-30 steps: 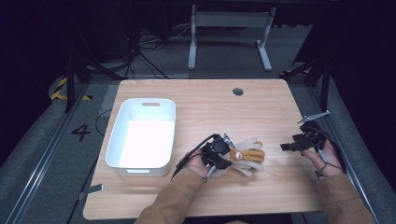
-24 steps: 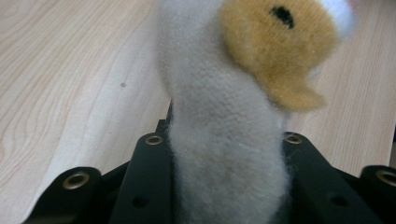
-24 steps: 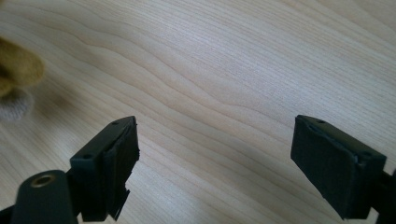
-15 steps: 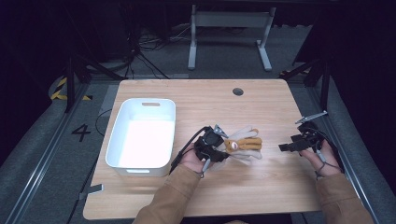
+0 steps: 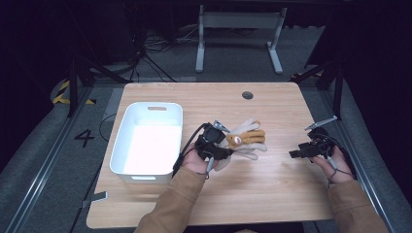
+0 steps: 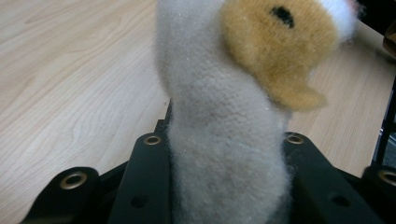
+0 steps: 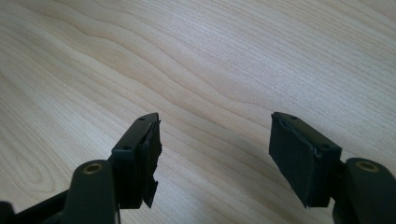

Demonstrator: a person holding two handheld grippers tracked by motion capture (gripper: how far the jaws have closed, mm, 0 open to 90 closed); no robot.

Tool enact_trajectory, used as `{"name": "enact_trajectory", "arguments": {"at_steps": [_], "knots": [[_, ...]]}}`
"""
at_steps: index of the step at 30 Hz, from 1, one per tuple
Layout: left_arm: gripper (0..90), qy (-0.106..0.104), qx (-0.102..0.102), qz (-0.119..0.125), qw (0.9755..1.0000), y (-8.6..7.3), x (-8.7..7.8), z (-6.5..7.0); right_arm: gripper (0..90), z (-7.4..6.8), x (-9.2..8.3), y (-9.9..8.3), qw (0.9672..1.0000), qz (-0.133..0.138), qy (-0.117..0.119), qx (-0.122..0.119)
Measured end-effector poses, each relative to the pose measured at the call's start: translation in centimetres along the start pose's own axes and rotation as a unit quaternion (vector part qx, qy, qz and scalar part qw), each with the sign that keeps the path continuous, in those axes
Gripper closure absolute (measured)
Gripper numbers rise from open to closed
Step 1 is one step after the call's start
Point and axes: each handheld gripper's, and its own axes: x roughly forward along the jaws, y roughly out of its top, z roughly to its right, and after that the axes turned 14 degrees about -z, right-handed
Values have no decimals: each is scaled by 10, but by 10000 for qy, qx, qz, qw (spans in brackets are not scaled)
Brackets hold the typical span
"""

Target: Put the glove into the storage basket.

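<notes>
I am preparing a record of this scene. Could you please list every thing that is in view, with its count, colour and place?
soft plush toy: one, cream-white with orange-tan patches, near the table's middle, clamped between the jaws of the left gripper
rectangular plastic bin: one, white, on the left part of the table, nothing visible inside
wooden table: one, light wood grain, with a small dark round hole near its far edge
metal stand: one, grey, on the floor beyond the table
left gripper: one, black, beside the bin, shut on the toy
right gripper: one, black, over bare wood at the table's right side, jaws apart, just been closing, nothing between them
sleeves: two, tan, at the near edge
</notes>
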Motion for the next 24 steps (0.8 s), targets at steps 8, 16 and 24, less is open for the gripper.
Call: {"name": "enact_trajectory", "arguments": {"at_steps": [8, 16, 24], "knots": [[692, 200, -252, 219, 9992, -4, -18, -3, 373, -2, 2, 5, 9996, 33, 201, -196], [692, 407, -500, 359, 9973, -13, -38, -8, 614, -2, 0, 16, 9990, 90, 328, -285], [692, 612, -789, 468, 9939, -24, -55, -15, 652, 2, 6, 29, 9989, -5, 432, -207]]}}
